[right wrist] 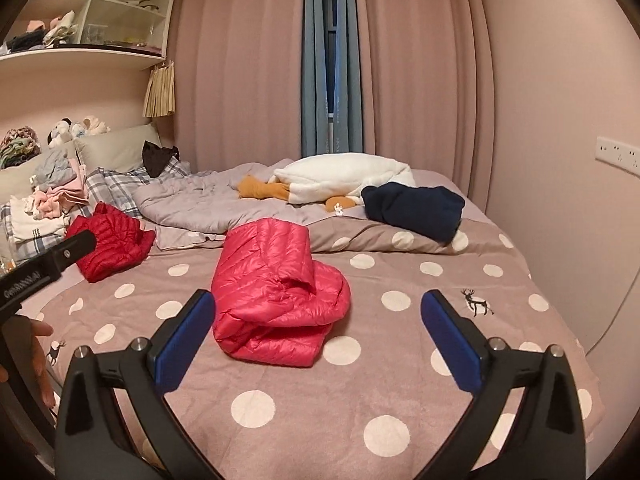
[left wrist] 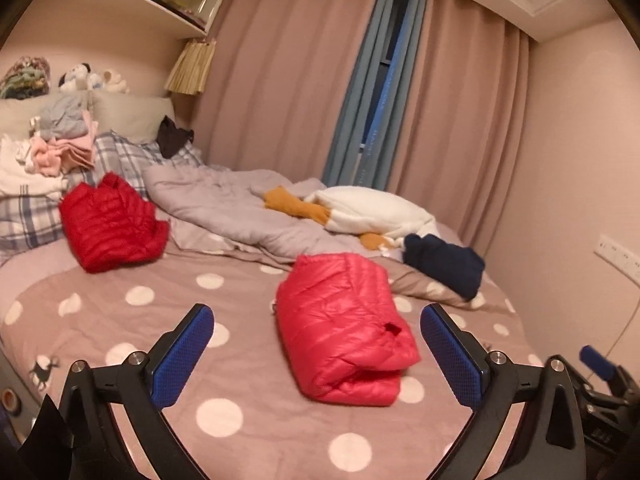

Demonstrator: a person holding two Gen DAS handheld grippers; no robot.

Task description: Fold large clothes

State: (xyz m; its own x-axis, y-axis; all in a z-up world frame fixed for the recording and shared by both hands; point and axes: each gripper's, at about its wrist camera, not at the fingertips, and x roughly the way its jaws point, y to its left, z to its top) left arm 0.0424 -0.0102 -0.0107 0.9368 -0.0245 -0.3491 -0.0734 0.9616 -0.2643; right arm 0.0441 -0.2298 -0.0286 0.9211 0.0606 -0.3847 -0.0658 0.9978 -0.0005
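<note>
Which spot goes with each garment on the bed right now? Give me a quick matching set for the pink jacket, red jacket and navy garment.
Things:
1. pink puffer jacket
2. red puffer jacket
3. navy garment

Places:
A. on the raised fold of the dotted blanket, beside the white plush
B. by the plaid pillows, far left
C. folded, mid-bed, nearest the grippers

Pairs: 1-C, 2-B, 3-A

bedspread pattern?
Dusty pink bedspread with white polka dots and small deer motifs; clearest in the right wrist view.
</note>
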